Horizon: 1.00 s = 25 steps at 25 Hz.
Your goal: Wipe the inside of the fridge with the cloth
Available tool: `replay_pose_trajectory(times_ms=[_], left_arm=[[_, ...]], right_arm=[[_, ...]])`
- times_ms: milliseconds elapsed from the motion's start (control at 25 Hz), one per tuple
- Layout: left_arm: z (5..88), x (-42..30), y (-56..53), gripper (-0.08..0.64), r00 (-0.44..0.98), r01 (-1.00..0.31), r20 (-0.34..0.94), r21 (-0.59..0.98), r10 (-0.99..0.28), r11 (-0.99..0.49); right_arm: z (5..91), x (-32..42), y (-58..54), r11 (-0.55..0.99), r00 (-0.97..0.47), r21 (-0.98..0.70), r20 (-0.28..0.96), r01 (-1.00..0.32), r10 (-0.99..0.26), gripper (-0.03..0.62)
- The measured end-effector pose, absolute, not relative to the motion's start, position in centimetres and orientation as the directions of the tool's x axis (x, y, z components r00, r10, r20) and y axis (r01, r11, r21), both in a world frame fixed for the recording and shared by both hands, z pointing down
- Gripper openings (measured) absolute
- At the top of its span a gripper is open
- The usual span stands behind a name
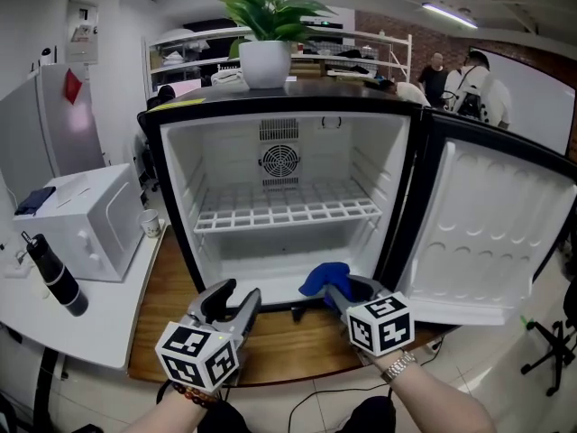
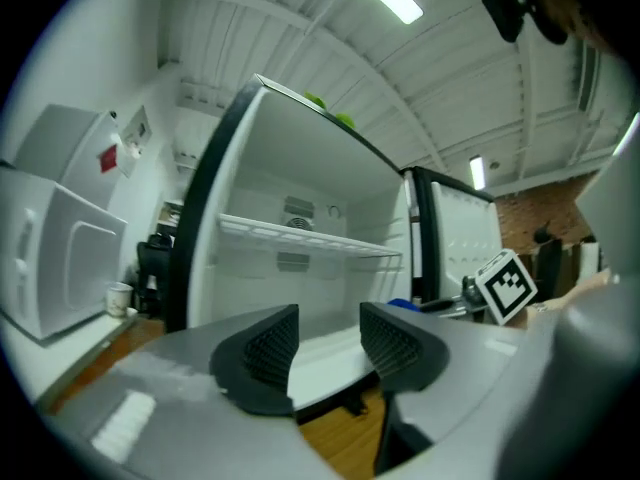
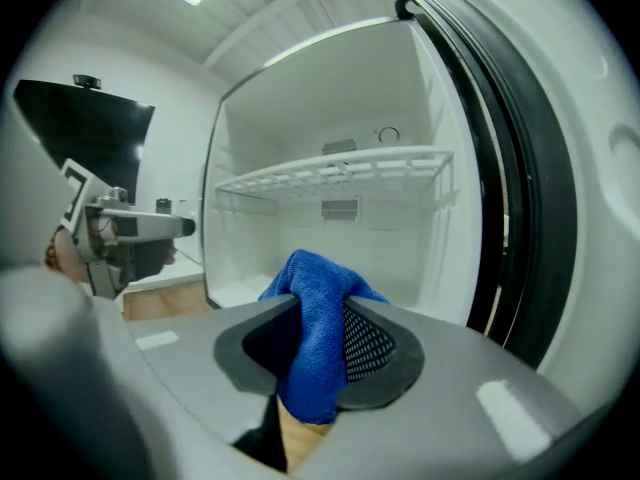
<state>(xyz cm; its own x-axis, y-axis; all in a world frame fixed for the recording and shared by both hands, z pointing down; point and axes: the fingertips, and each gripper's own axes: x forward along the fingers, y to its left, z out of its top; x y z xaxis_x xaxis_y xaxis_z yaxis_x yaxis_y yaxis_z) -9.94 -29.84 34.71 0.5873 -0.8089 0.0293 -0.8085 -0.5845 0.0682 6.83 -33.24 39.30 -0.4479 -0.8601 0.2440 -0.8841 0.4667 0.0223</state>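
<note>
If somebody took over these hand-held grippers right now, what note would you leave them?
Left hand-held gripper: open, empty, in front of the fridge.
Right hand-held gripper: shut on the blue cloth, at the front edge of the fridge floor, right side.
Done: fridge door open, cloth gripped.
To do: wipe the walls, wire shelf and floor; nothing shows whether any wiping has happened yet.
</note>
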Motion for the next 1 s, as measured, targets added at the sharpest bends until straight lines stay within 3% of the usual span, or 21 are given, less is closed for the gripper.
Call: replay_pose_trajectory(times_ms=[120, 280, 520, 680, 1000], left_arm=[[34.8, -5.8, -28.9, 0.275, 0.739, -0.668, 0.054, 0.191, -0.672, -0.72], [34.9, -1.6, -27.4, 0.345, 0.852, -0.513, 0.09, 0.346, -0.517, -0.786], [36.1, 1.7, -25.8, 0.35, 0.908, -0.414, 0.141, 0.453, -0.396, -0.789], [36.7, 2.9, -25.1, 0.251, 0.925, -0.379, 0.157, 0.467, -0.347, -0.799], [36.2, 4.5, -25.7, 0.149, 0.909, -0.416, 0.186, 0.372, -0.373, -0.83]], right_arm=[[38.0, 5.1, -30.8, 0.544, -0.519, 0.082, 0.206, -0.835, -0.829, 0.095], [37.1, 2.9, -27.6, 0.616, -0.589, 0.173, 0.184, -0.768, -0.786, 0.095], [36.9, 1.2, -24.5, 0.664, -0.645, 0.267, 0.166, -0.698, -0.746, 0.095], [36.9, 1.4, -24.1, 0.658, -0.643, 0.281, 0.156, -0.698, -0.749, 0.097], [37.6, 4.1, -24.4, 0.613, -0.592, 0.226, 0.16, -0.757, -0.79, 0.149]])
